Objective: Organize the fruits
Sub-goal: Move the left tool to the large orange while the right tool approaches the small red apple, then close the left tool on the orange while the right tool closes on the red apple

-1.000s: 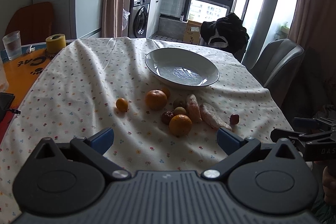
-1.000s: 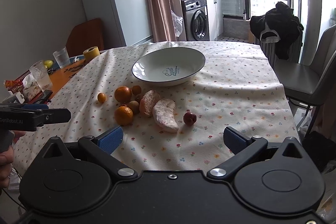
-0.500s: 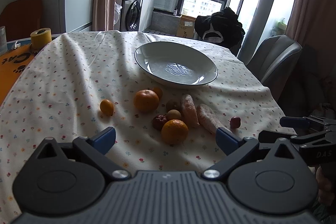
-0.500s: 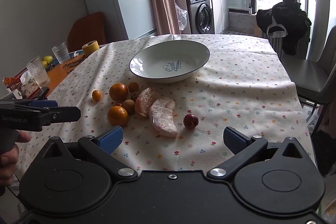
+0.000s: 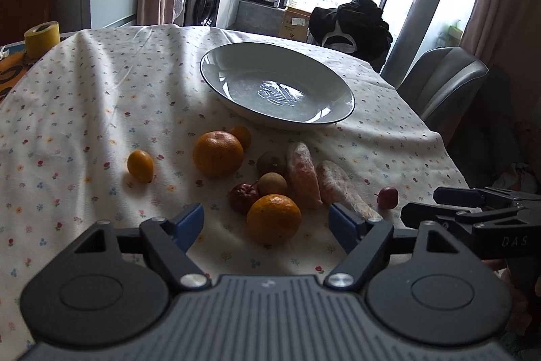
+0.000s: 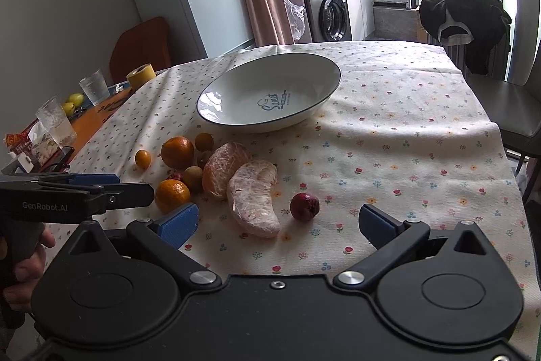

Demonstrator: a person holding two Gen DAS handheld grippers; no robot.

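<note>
**Both tongs over fruit pile, nothing gripped**

My left gripper (image 5: 265,219) has just been closing, still apart, nearest orange (image 5: 274,219) between its tips, untouched. My right gripper (image 6: 277,222) gapes wide; pomelo segment (image 6: 255,202) and small red fruit (image 6: 304,206) lie just ahead. Bowl (image 6: 270,97) beyond.

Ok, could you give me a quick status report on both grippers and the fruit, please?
Left gripper open, jaws just been closing, nearest orange ahead, untouched. Right gripper open, empty. Bowl empty; fruit on cloth. Nothing blocking.
</note>
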